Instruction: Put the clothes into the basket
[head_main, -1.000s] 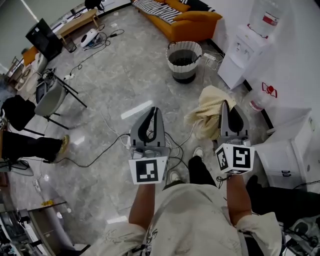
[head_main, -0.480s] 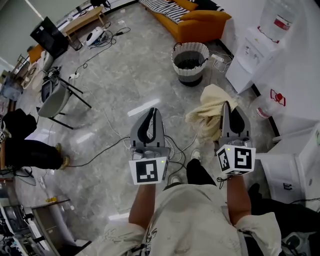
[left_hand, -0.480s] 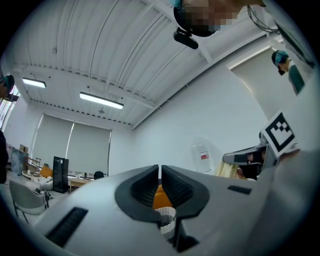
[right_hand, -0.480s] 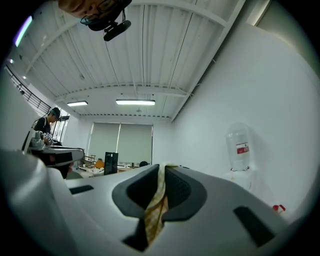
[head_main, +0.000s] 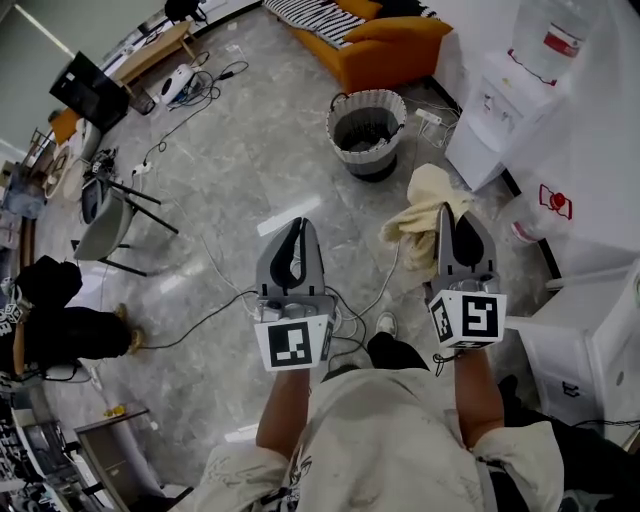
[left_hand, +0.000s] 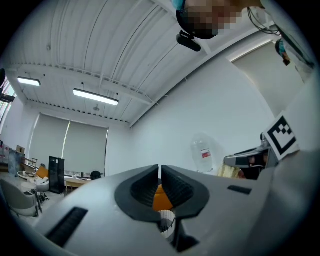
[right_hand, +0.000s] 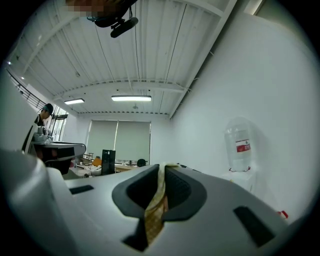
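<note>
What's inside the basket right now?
Only a dark interior shows in the basket, with no clothes visible there. Its near inner wall is hidden by the rim. The cloth is outside it, clamped in the right gripper's jaws.

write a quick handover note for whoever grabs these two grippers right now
Right gripper: shut on a pale yellow crumpled cloth, which hangs from its jaws.
Left gripper: shut, nothing between its jaws.
Round grey-and-white pleated basket: stands on the floor ahead, apart from both grippers; its contents cannot be made out.
Done: cloth picked up.
Left: carry it over the basket, open the right jaws, drop it in.
</note>
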